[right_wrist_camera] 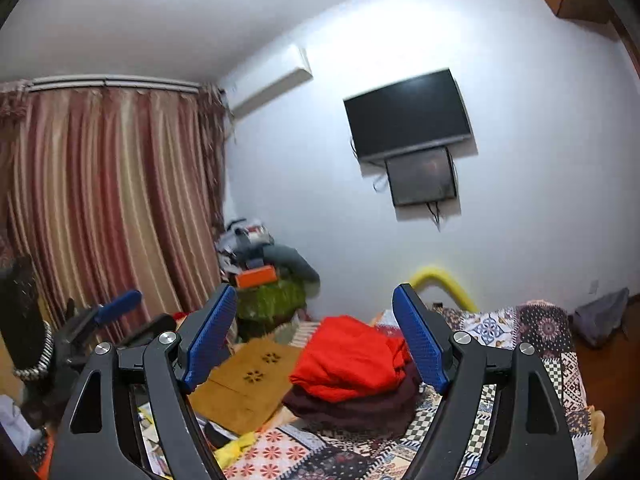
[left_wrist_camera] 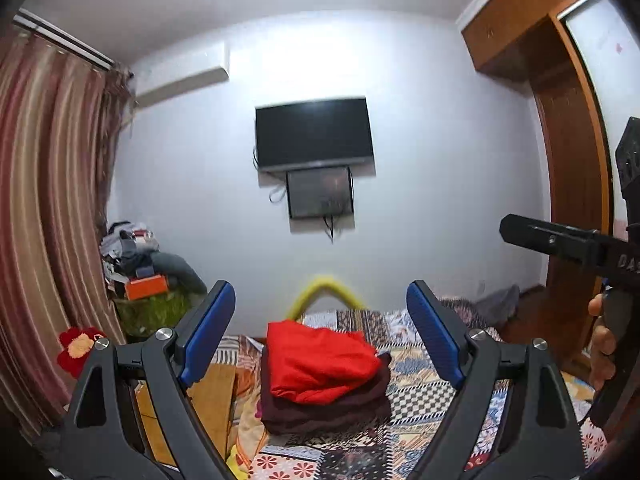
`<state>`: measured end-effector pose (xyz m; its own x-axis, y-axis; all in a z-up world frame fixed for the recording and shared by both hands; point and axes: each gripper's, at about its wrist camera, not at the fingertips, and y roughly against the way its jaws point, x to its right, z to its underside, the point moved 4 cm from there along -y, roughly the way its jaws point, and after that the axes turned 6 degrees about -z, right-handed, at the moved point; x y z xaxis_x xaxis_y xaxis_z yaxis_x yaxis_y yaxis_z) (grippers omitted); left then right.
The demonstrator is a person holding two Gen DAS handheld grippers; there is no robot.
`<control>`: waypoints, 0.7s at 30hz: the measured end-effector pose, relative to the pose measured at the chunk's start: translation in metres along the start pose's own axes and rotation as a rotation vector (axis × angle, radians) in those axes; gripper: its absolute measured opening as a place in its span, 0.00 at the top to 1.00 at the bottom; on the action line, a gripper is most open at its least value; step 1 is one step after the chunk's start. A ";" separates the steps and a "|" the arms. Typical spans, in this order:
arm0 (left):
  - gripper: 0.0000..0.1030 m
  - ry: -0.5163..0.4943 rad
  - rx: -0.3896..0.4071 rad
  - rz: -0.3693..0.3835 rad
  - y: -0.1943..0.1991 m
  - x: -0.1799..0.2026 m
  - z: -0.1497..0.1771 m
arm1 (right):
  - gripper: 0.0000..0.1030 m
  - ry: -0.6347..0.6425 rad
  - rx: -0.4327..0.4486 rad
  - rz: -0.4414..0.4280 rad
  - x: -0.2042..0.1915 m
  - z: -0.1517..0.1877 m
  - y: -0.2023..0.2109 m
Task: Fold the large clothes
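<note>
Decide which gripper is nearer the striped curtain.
Left. The left gripper is on the striped curtain side of the bed. The right gripper is on the other side, toward the wooden wardrobe.

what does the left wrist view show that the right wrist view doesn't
Only the left wrist view shows the wooden wardrobe, the red flower toy, and the right gripper from the side, held by a hand.

Only the right wrist view shows the full curtain width, the tan board with flower cut-outs, and the left gripper low on the left.

Both show the red garment stacked on a maroon one on the patterned bed, the TV, the yellow tube, the clutter pile, and open, empty jaws.
</note>
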<state>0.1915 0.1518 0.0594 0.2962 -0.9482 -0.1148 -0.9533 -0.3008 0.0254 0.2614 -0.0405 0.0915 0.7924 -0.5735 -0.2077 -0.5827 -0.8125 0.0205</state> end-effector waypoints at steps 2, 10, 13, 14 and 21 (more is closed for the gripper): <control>0.15 0.022 0.015 0.003 0.013 -0.001 0.006 | 0.25 0.022 0.026 0.010 -0.005 0.006 0.009; 0.05 0.053 0.038 -0.045 0.046 0.001 0.032 | 0.25 0.111 0.031 0.112 -0.021 0.031 0.016; 0.00 0.073 0.019 -0.046 0.049 -0.001 0.040 | 0.24 0.106 0.014 0.151 -0.019 0.036 0.013; 0.00 0.081 0.012 -0.050 0.049 -0.002 0.042 | 0.20 0.100 0.012 0.152 -0.018 0.036 0.013; 0.00 0.098 -0.011 -0.057 0.048 -0.004 0.051 | 0.07 0.089 0.003 0.189 -0.011 0.032 0.009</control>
<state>0.1419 0.1460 0.0108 0.3543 -0.9349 -0.0187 -0.9344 -0.3548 0.0324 0.2411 -0.0383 0.0622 0.6817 -0.7228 -0.1136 -0.7228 -0.6893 0.0481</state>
